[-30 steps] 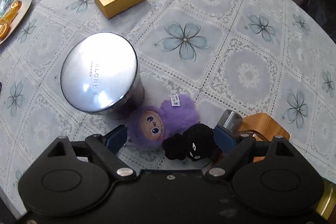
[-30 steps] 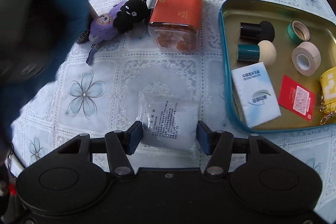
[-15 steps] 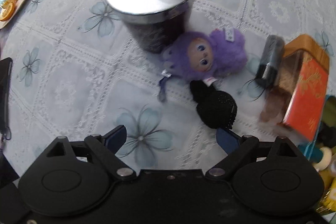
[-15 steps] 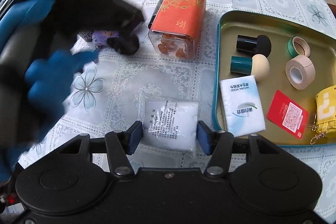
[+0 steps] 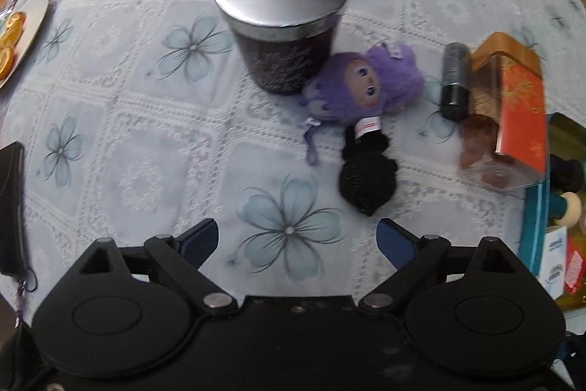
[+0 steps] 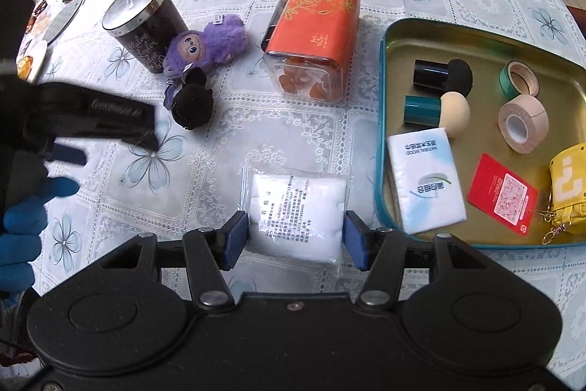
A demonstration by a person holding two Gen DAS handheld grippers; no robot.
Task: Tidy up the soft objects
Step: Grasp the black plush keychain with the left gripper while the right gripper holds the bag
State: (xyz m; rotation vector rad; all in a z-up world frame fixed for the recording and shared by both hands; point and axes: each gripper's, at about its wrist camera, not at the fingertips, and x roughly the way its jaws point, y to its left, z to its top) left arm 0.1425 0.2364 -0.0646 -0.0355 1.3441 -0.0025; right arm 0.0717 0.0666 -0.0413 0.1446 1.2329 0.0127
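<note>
Since the earlier frame, left tool (image 5: pixel 296 239) has drawn back from the purple plush doll (image 5: pixel 366 85) and black plush (image 5: pixel 366 184), jaws just widened, empty. Right tool (image 6: pixel 296 240) straddles the white soft packet (image 6: pixel 298 213), pads apparently touching: light, squashy, slippery film; grip mid-body. Lace-covered tabletop (image 6: pixel 285 134); teal tin tray (image 6: pixel 381 171) adjacent.

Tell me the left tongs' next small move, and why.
Probably ease the left tongs forward and down over the black plush toy: the jaws stand wide with nothing between them, and it lies just ahead, beside the purple plush doll.
</note>
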